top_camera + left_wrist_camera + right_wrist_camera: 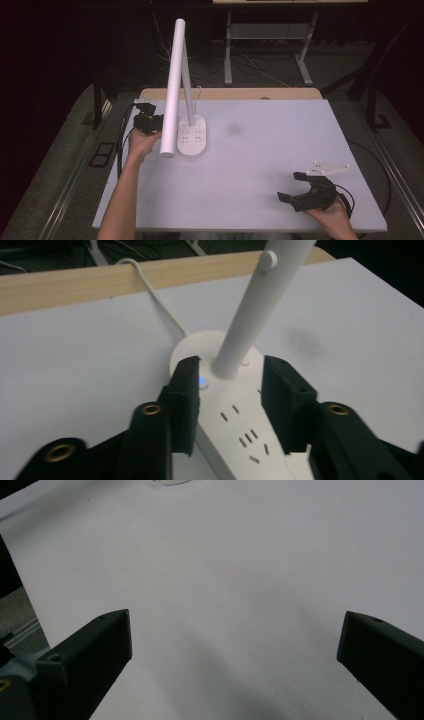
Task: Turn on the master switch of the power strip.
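One lamp base [235,415] sits between the left gripper [230,400]'s two parted fingers; the right gripper [296,187]'s two gape wide.

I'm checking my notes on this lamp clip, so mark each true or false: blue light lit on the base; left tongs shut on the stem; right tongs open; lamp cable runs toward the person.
1. A blue light glows on the lamp base. True.
2. The left tongs are shut on the stem. False: open, straddling the base.
3. The right tongs are open. True.
4. The lamp cable runs toward the person. False: it leads over the table's far edge.
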A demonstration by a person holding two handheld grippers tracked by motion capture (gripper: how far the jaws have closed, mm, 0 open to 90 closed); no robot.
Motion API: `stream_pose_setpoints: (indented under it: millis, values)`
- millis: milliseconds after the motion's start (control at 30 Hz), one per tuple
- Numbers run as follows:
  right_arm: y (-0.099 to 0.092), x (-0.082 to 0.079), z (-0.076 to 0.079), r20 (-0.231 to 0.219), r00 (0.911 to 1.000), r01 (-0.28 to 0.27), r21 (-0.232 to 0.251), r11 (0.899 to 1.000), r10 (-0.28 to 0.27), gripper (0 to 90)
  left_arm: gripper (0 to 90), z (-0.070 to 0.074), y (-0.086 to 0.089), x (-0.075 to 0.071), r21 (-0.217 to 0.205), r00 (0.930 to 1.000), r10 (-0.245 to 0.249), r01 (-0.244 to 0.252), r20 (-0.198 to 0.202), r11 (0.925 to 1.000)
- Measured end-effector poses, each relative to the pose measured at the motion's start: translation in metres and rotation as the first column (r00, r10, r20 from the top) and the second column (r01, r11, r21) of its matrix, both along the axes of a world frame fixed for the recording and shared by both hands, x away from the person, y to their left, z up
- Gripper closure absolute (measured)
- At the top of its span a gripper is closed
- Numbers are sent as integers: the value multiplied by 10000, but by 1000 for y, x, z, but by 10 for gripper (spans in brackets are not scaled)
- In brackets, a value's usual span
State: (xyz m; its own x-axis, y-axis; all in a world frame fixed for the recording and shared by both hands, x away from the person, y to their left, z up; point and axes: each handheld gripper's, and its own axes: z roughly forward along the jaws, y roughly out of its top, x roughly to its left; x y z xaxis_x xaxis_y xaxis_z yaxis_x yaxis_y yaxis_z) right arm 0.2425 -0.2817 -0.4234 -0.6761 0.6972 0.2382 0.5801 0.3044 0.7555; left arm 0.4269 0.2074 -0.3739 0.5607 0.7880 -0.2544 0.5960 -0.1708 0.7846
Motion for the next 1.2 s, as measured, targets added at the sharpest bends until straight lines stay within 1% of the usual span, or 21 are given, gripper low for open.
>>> stream_pose_setpoints:
  millis: [67,100,133,167,233,267,300,333,367,400,433,467,533,567,600,767,800,833,867,900,1200]
  values:
    - [0,0,0,-14,10000,-11,6,10000,11,6,440,0,1,-1,13,9999,-75,75,-86,10000]
    - [0,0,0,-14,10000,-11,6,10000,11,6,440,0,1,-3,-27,9998,-117,116,-149,9999]
    - [1,0,0,-43,10000,-10,26,10000,10,6,372,1,4,-7,-260,9993,-302,296,-215,9992]
    - [1,0,0,-43,10000,-10,26,10000,10,6,345,1,4,-7,-260,9993,-302,296,-215,9992]
    - [1,0,0,-15,10000,-28,33,10000,28,6,321,1,7,-13,-621,9988,-450,438,-185,9971]
    - [1,0,1,-50,10000,-3,57,10000,3,6,266,2,11,-18,-722,9980,-605,593,-155,9956]
    - [1,0,1,-50,10000,-3,57,10000,3,6,236,2,11,-18,-722,9980,-605,593,-155,9956]
    - [0,0,1,-44,10000,-4,66,10000,4,6,209,3,13,-25,-971,9981,-595,576,-172,9936]
    - [0,0,1,-44,10000,-4,66,10000,4,6,191,3,13,-25,-971,9981,-595,576,-172,9936]
    - [0,0,1,-21,10000,-12,76,10000,12,6,166,3,17,-31,-1179,9978,-653,640,-71,9910]
    - [0,0,1,-21,10000,-12,76,10000,12,6,143,3,17,-31,-1179,9978,-653,640,-71,9910]
    - [0,0,1,40,10000,-35,77,10000,35,6,123,3,19,-37,-1189,9973,-726,713,-67,9903]
    - [-1,0,1,75,10000,-30,75,10000,29,6,61,2,19,-41,-1137,9974,-712,700,-63,9910]
    - [-1,0,1,75,10000,-30,75,10000,29,6,61,1,19,-43,-1047,9972,-735,719,-114,9919]
    - [-1,0,1,79,10000,-23,86,10000,22,6,0,0,19,-46,-1002,9971,-745,726,-153,9923]
    - [1,-1,2,69,10000,-11,106,9999,10,6,0,-4,20,-63,-1087,9984,-559,559,32,9925]
    - [1,-1,2,71,10000,-34,83,10000,34,5,0,-7,22,-69,-1173,9987,-501,505,62,9918]
    - [1,-1,2,71,10000,-34,83,10000,34,5,0,-7,22,-69,-1173,9987,-501,505,62,9918]
    - [2,-2,2,80,10000,-45,78,10000,45,6,0,-9,23,-76,-1267,9991,-386,409,199,9911]
    - [2,-2,2,80,10000,-45,78,10000,45,6,0,-9,23,-76,-1267,9991,-386,409,199,9911]
    - [1,-2,3,137,9999,-17,59,10000,16,6,0,-16,16,-104,-1260,9961,-660,729,585,9893]
